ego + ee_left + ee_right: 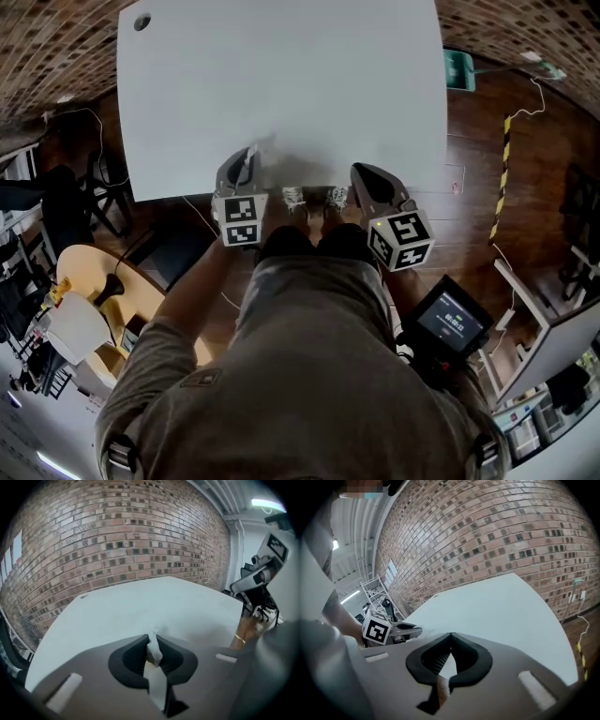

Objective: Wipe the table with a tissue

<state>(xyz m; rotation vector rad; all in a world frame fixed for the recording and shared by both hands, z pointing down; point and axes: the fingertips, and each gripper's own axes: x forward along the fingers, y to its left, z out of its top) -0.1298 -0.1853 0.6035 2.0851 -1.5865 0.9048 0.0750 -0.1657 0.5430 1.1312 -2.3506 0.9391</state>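
A white table [281, 84] fills the upper middle of the head view. Over its near edge my left gripper [248, 152] is shut on a small white tissue [246, 165]. In the left gripper view the tissue [153, 652] is a crumpled strip pinched between the dark jaws of my left gripper [152, 637], above the table [140, 606]. My right gripper [358, 171] hangs at the table's near edge, to the right. Its jaws [451, 634] meet at the tips with nothing between them. The left gripper [393, 631] shows beside it over the table [497, 606].
A brick wall [117, 536] stands behind the table. A round hole [142, 22] marks the table's far left corner. A round yellow table [89, 291] and a dark chair [66, 197] stand at left. A small screen [453, 322] and yellow-black tape [502, 178] lie at right.
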